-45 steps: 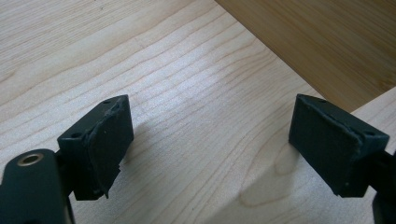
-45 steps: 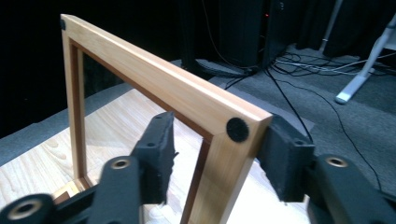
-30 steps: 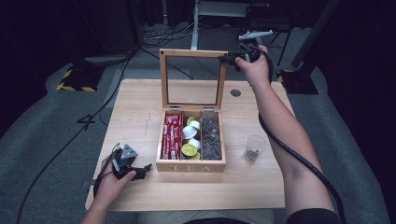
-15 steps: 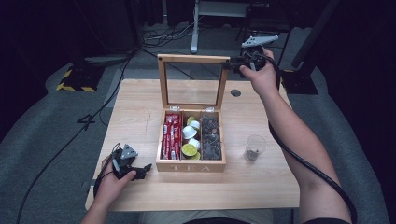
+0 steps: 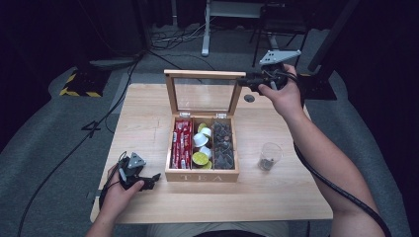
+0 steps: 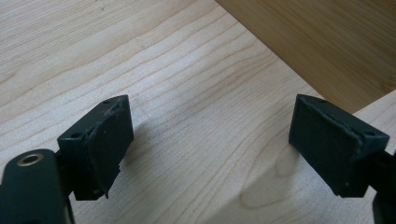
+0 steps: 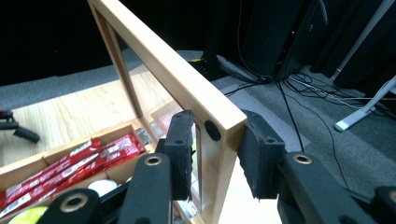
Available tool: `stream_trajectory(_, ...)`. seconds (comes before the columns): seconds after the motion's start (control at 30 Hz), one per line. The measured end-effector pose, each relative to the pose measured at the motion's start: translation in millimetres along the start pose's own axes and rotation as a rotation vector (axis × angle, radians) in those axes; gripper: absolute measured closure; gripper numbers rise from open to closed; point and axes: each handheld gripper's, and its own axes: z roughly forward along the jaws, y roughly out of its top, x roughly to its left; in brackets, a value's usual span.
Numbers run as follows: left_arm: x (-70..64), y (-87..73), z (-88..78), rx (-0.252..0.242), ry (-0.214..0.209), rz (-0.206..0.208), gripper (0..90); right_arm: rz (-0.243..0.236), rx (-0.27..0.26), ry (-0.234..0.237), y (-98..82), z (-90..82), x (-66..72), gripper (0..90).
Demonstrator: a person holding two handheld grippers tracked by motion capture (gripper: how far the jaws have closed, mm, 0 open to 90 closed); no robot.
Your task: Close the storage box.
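A wooden tea box (image 5: pixel 201 175) stands mid-table with its glass lid (image 5: pixel 205 75) raised. Inside lie red packets (image 5: pixel 182 143), pale and green pods (image 5: pixel 201 140) and dark sachets (image 5: pixel 223 145). My right gripper (image 5: pixel 245 80) is at the lid's top right corner. Its jaws have just been closing, and in the right gripper view the lid's wooden frame (image 7: pixel 159 51) sits between the pads of this gripper (image 7: pixel 215 140), which grip it. My left gripper (image 5: pixel 154 178) rests on the table to the left of the box's front, its jaws (image 6: pixel 210 140) wide open over bare wood.
A clear plastic cup (image 5: pixel 270 157) with something dark at its bottom stands right of the box. The light wooden table (image 5: pixel 276 197) has a small round hole (image 5: pixel 249 98) behind the box. Cables and stand legs lie on the grey floor beyond the far edge.
My right hand has come toward the near side with the lid's corner, so the lid's top edge sits lower and nearer than before. The left hand has stayed put.
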Motion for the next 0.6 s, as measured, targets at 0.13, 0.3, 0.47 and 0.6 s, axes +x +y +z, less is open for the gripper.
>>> stream_trajectory(0.13, 0.0, 0.0, 0.0, 0.000, 0.000, 0.000, 14.3, -0.033, 0.010, -0.002, -3.7, -6.8, 13.1, 66.0)
stream_trajectory(0.3, 0.0, 0.0, 0.0, 0.000, 0.000, 0.000, 14.3, -0.050, 0.012, 0.002, -10.3, -14.0, 27.1, 64.8)
stream_trajectory(0.47, -0.3, 0.0, 0.1, -0.001, 0.000, -0.003, 14.3, -0.066, 0.016, 0.003, -18.0, -19.3, 40.7, 63.4)
stream_trajectory(0.6, -0.3, -0.1, 0.1, -0.001, 0.000, -0.004, 14.3, -0.081, 0.031, -0.002, -23.0, -22.7, 52.7, 62.1)
